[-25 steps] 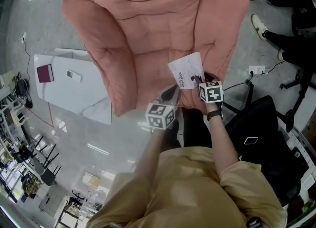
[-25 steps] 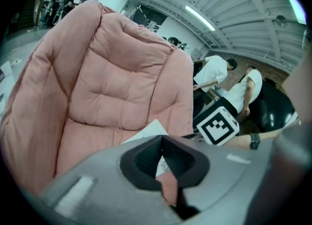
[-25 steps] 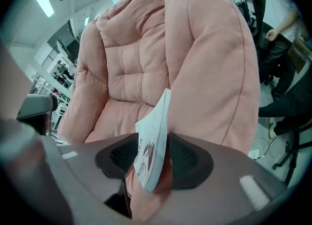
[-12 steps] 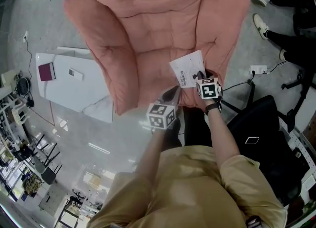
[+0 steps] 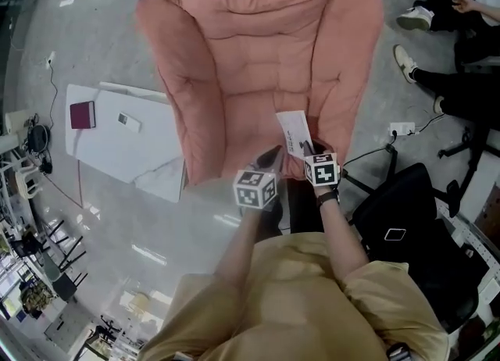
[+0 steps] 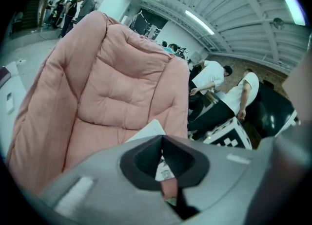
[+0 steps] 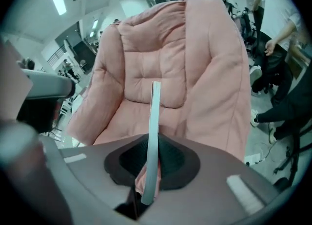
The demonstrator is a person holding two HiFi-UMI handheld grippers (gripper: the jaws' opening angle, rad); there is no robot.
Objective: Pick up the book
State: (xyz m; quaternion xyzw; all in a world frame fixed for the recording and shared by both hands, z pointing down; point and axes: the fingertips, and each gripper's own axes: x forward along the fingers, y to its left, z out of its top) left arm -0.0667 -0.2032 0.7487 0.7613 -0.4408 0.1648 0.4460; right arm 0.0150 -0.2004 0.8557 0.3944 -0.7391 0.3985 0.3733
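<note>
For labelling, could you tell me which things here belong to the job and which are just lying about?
Job: book, between the right gripper's closing jaws; armchair.
Lying about: table, red notebook, black chair.

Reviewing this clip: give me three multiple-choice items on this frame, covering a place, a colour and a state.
1. Where does the maroon notebook lie? A on the white table; B on the floor; C on a stool.
2. What colour is the armchair? A grey; B pink; C blue.
3. How is the white book? A flat on the seat; B held between the fingers of the right gripper; C lying on the table.
1 A: it rests on the tabletop. 2 B: its cushions are pink. 3 B: the jaws are closing with the book edge-on between them.
</note>
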